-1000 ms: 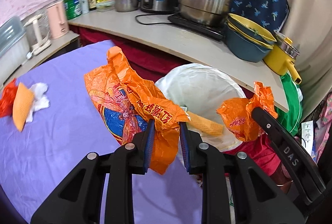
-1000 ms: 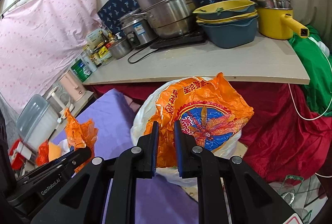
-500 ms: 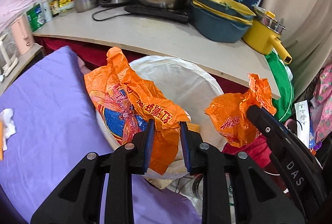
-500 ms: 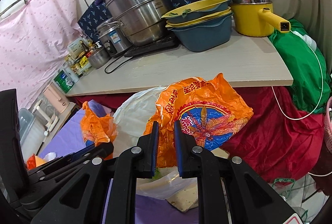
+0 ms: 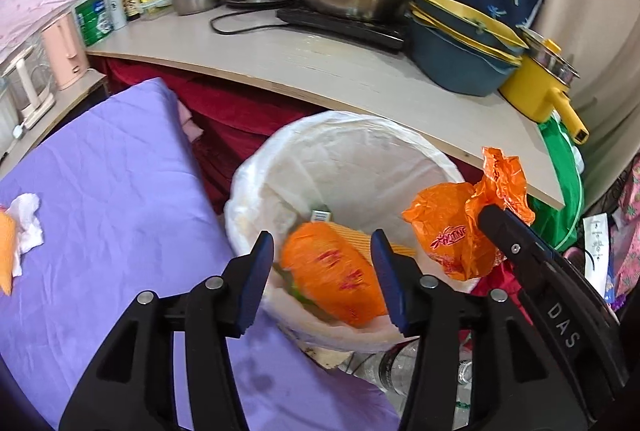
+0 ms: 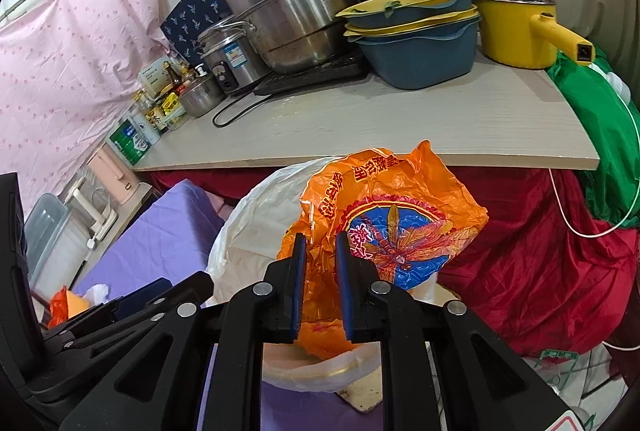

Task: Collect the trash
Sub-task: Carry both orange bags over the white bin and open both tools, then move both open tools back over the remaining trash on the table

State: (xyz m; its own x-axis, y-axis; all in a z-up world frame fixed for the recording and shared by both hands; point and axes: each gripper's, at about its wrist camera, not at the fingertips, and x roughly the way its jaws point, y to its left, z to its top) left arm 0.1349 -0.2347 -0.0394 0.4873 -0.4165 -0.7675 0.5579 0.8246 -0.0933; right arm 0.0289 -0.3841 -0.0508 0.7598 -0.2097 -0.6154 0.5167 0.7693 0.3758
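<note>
Released: orange wrapper (image 5: 332,271) dropped from spread left gripper (image 5: 322,255) into lined bin (image 5: 360,135).
Next: right gripper (image 6: 319,271), clamped on orange bag (image 6: 396,215) at twelve o'clock, to be opened.

Bin (image 5: 256,191) between bed (image 5: 112,191) and counter (image 5: 360,79); wrapper (image 5: 332,275) seemingly inside.

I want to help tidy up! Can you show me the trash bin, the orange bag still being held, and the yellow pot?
trash bin (image 5: 360,135): left wrist view, white liner's far rim.
orange bag (image 6: 404,231): right wrist view, printed blue middle.
yellow pot (image 6: 512,31): right wrist view, side wall.
</note>
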